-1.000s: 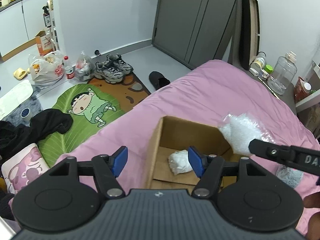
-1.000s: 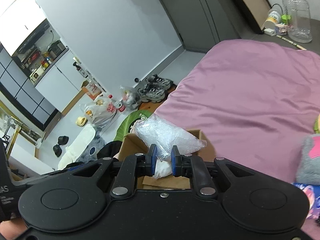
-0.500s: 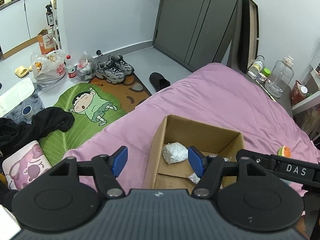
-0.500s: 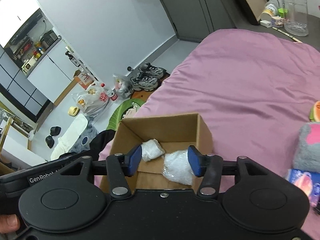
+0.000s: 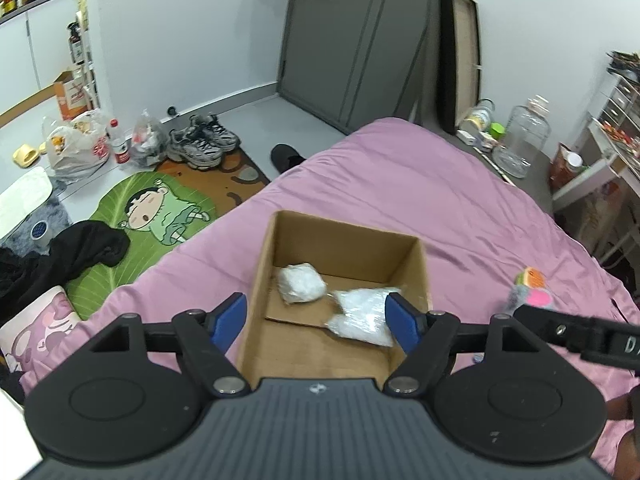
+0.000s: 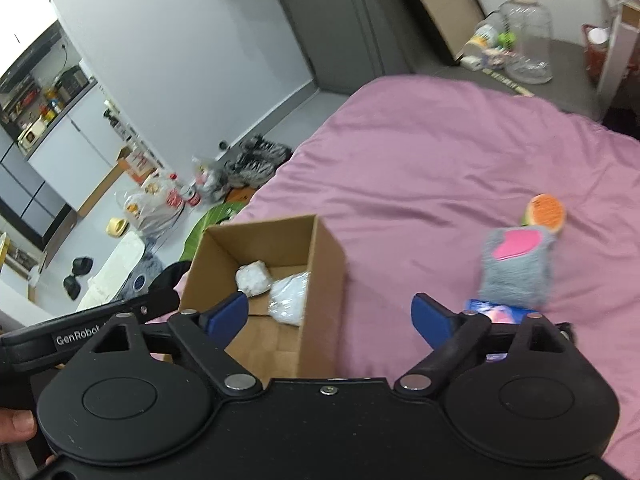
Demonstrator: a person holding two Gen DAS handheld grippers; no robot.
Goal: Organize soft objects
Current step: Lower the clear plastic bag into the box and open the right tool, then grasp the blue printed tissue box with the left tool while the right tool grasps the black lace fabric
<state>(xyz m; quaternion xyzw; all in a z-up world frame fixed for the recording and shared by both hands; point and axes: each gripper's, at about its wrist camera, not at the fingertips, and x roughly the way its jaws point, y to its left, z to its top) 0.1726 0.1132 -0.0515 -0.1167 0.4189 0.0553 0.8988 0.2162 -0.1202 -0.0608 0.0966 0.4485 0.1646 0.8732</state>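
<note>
On the pink bedspread (image 5: 420, 184) an open cardboard box (image 5: 418, 276) was seen, and two clear plastic bags of white stuffing, one rounded bag (image 5: 301, 283) and one flatter bag (image 5: 362, 314), were found lying on its floor, just beside each other. A grey plush toy (image 6: 518, 266) with a pink patch and a small orange-and-green toy (image 6: 545, 211) were left on the spread well apart from the box, with a blue packet (image 6: 498, 312) near them. Both claws were held empty: the right gripper (image 6: 334, 318) was being spread wide with nothing between its jaws, and the left gripper (image 5: 318, 322) was likewise being opened over the box. A slip could be judged likely at the next pick, since soft plush may be pinched only by its pile, and the light box could be knocked by a low pass. Compared with a second earlier, the flatter bag had been released from the right gripper's shut jaws into the box, and both grippers had been drawn back and raised.
</note>
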